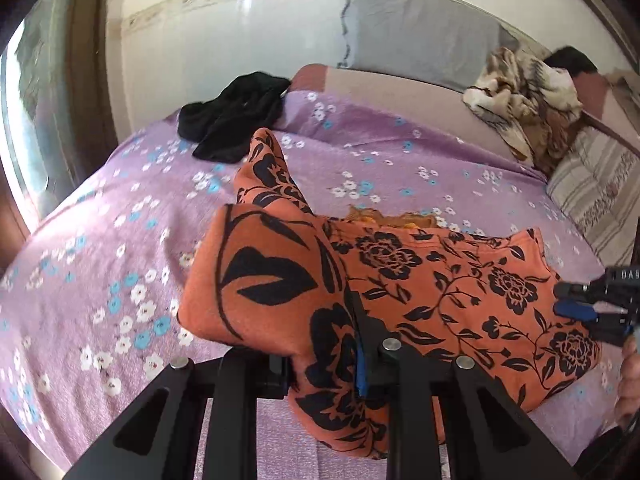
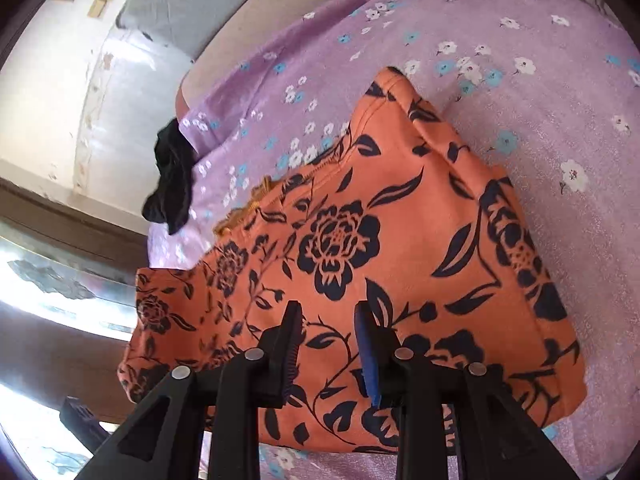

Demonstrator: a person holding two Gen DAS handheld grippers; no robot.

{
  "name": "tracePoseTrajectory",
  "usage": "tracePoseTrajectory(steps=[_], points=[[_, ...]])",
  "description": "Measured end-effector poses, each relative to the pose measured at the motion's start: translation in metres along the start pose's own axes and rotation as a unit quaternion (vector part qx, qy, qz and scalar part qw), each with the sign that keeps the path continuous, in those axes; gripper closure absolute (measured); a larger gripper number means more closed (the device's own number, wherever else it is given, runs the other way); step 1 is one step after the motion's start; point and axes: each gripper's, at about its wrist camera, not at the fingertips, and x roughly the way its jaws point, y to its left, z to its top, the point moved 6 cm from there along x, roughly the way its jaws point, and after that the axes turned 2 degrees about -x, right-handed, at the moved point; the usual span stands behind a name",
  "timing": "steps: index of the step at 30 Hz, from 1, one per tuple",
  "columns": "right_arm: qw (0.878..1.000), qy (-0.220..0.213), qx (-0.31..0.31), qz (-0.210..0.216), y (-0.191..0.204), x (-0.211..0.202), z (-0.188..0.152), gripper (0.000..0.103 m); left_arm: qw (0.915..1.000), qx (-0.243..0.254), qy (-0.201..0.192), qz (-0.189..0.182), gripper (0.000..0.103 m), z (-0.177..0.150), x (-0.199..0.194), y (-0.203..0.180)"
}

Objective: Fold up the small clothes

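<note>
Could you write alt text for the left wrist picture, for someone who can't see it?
The left gripper pinches an orange garment with black flowers, lifting one end off a purple flowered bedspread. A black garment lies further back; the right gripper enters at the right edge.

A home bedroom: bed [image 1: 460, 148] with floral purple sheet [image 1: 120, 240], grey pillow [image 1: 412, 28], rumpled blanket [image 1: 524, 108]

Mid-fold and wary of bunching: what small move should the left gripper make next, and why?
Probably carry the flap across toward the right gripper and lower it. The left gripper pinches a raised flap of the orange floral garment; the rest lies flat on the purple bedspread, so the fold is unfinished.
</note>
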Motion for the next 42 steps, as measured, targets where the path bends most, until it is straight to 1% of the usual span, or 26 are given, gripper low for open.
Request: tracePoseTrajectory(steps=[5,6,8,10,11,12,13,14,15,17,18,21,22,24,26,27,28,29,31,32,33,35,36,38,40,42], points=[[0.996,0.003,0.031,0.082,-0.009,-0.014,0.018,0.062,0.9955,0.09,-0.011,-0.029,0.079,0.007,-0.013,-0.079],[0.994,0.002,0.044,0.096,-0.013,-0.017,0.021,0.051,0.9933,0.109,-0.008,-0.037,0.079,0.005,-0.014,-0.097],[0.988,0.0,0.075,0.135,-0.02,-0.022,0.025,0.036,0.985,0.165,0.008,-0.051,0.077,-0.008,-0.009,-0.139],[0.981,0.012,0.096,0.166,-0.022,-0.02,0.027,0.036,0.97,0.233,0.037,-0.061,0.069,-0.03,-0.002,-0.175],[0.98,0.018,0.102,0.17,-0.022,-0.017,0.026,0.036,0.963,0.254,0.052,-0.074,0.061,-0.041,-0.002,-0.187],[0.98,0.022,0.107,0.167,-0.024,-0.015,0.026,0.036,0.9576,0.265,0.063,-0.094,0.056,-0.051,-0.005,-0.194],[0.981,0.025,0.108,0.161,-0.025,-0.012,0.026,0.036,0.9531,0.271,0.066,-0.116,0.055,-0.058,-0.012,-0.196],[0.982,0.03,0.107,0.155,-0.026,-0.01,0.025,0.036,0.9497,0.276,0.062,-0.134,0.049,-0.061,-0.021,-0.195],[0.982,0.037,0.107,0.151,-0.027,-0.006,0.025,0.036,0.9476,0.28,0.051,-0.145,0.039,-0.062,-0.03,-0.19],[0.984,0.047,0.102,0.137,-0.025,0.001,0.024,0.036,0.9483,0.276,0.02,-0.156,0.03,-0.056,-0.047,-0.17],[0.986,0.047,0.098,0.13,-0.023,0.003,0.023,0.036,0.9512,0.266,0.009,-0.156,0.027,-0.051,-0.051,-0.157],[0.988,0.05,0.085,0.118,-0.019,0.006,0.021,0.035,0.9688,0.206,-0.001,-0.137,0.022,-0.033,-0.047,-0.108],[0.989,0.055,0.081,0.113,-0.019,0.008,0.019,0.035,0.9756,0.184,-0.002,-0.12,0.021,-0.028,-0.039,-0.09],[0.991,0.06,0.069,0.1,-0.017,0.012,0.015,0.035,0.9869,0.145,0.008,-0.069,0.022,-0.026,-0.017,-0.059],[0.993,0.061,0.055,0.089,-0.011,0.018,0.012,0.035,0.9927,0.11,0.03,-0.038,0.022,-0.034,0.005,-0.039],[0.993,0.061,0.049,0.087,-0.006,0.023,0.011,0.035,0.9932,0.101,0.049,-0.029,0.023,-0.039,0.015,-0.035],[0.994,0.064,0.042,0.084,-0.001,0.028,0.008,0.035,0.9923,0.104,0.061,-0.031,0.023,-0.043,0.021,-0.037],[0.994,0.067,0.034,0.079,0.003,0.032,0.004,0.035,0.9909,0.119,0.055,-0.029,0.023,-0.046,0.021,-0.044],[0.996,0.068,0.004,0.056,0.014,0.044,-0.002,0.034,0.9843,0.175,0.023,-0.002,0.023,-0.051,0.018,-0.054],[0.997,0.065,-0.022,0.037,0.021,0.049,-0.005,0.044,0.9806,0.195,0.013,0.01,0.023,-0.053,0.017,-0.058],[0.997,0.057,-0.053,0.013,0.026,0.052,-0.007,0.07,0.9792,0.202,0.009,0.012,0.023,-0.054,0.015,-0.061],[0.993,0.033,-0.11,-0.028,0.037,0.049,-0.009,0.08,0.9817,0.19,0.01,-0.012,0.023,-0.048,0.01,-0.06],[0.992,0.014,-0.124,-0.03,0.042,0.042,-0.007,0.082,0.9831,0.18,0.009,-0.03,0.023,-0.045,0.007,-0.062],[0.989,-0.034,-0.147,-0.011,0.054,0.016,0.001,0.083,0.9838,0.168,0.001,-0.062,0.023,-0.041,-0.002,-0.069],[0.98,-0.09,-0.177,-0.011,0.063,-0.016,0.009,0.083,0.9809,0.173,-0.016,-0.088,0.022,-0.038,-0.011,-0.082],[0.97,-0.135,-0.198,-0.032,0.061,-0.042,0.014,0.083,0.9758,0.188,-0.025,-0.109,0.021,-0.041,-0.015,-0.1]])
